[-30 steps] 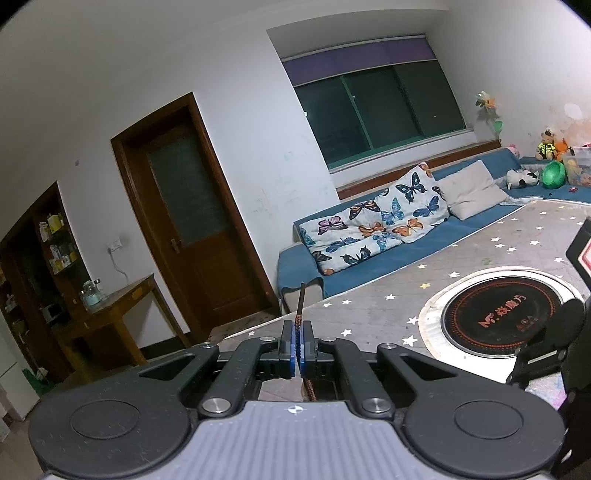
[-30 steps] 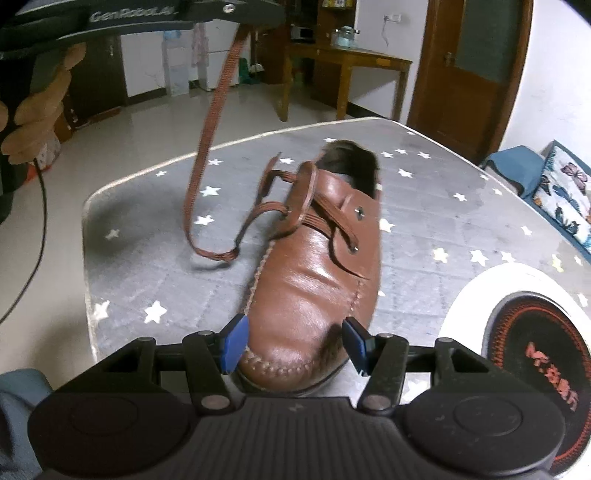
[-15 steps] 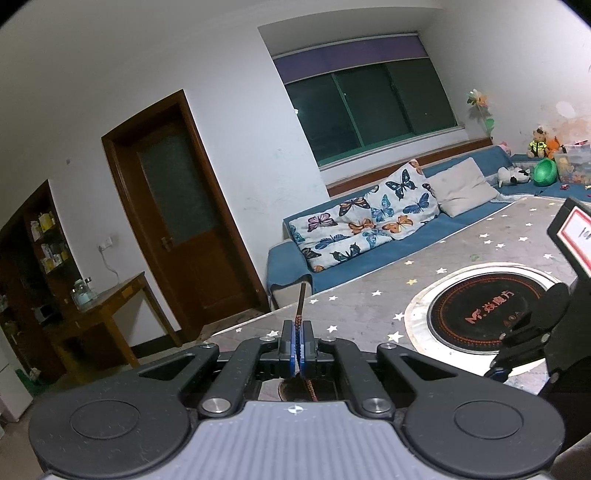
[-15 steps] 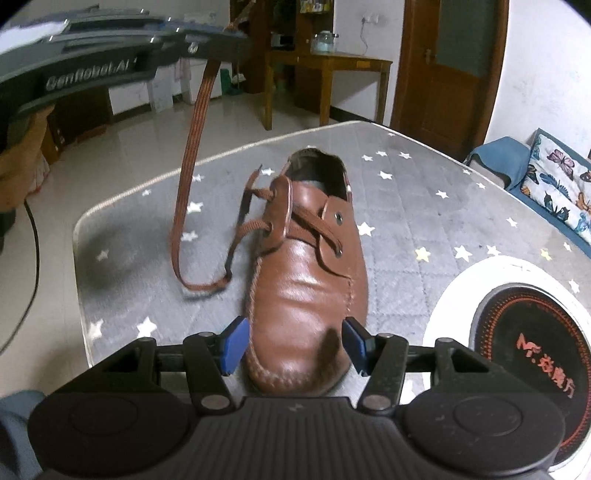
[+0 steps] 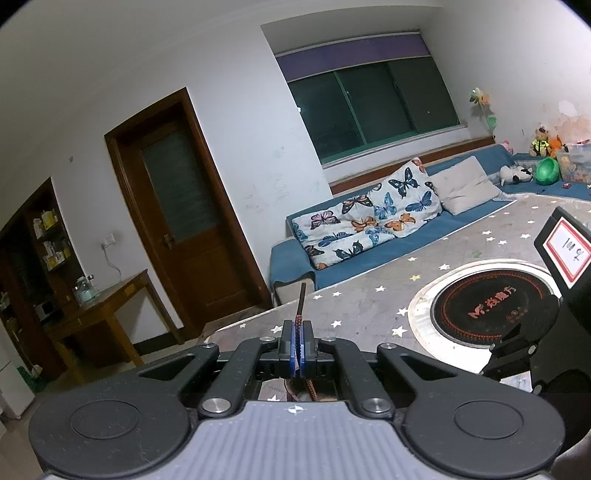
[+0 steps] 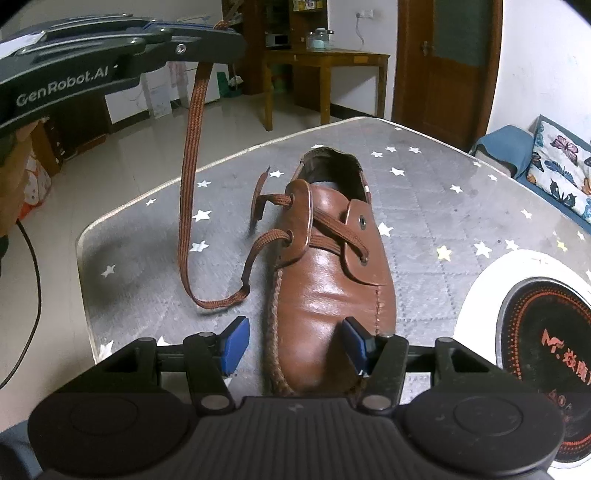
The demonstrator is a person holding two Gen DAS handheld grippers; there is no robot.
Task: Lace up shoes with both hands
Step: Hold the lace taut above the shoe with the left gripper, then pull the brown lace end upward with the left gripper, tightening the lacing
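A brown leather shoe (image 6: 332, 280) lies on the star-patterned table (image 6: 424, 206), toe towards the right wrist camera. My right gripper (image 6: 295, 341) hovers open over the toe, with its blue pads on either side and a gap at the left pad. My left gripper (image 5: 297, 347) is shut on the brown lace (image 5: 301, 301), whose tip sticks out past the pads. In the right wrist view that left gripper (image 6: 221, 27) is raised at upper left. The lace (image 6: 190, 166) hangs down from it, loops on the table and enters the lower left eyelet. A short lace end (image 6: 260, 192) pokes from the upper left eyelet.
A round black hob (image 6: 546, 350) with a white ring is set into the table at the right. The table's edge (image 6: 85, 236) runs close on the left. Beyond it are a wooden side table (image 6: 325, 62), a door and a blue sofa (image 5: 369, 258) with a butterfly pillow.
The right wrist view has rolled slightly, so the shoe now lies straighter between the fingers. The left gripper holds the lace throughout and shows larger and further right in that view.
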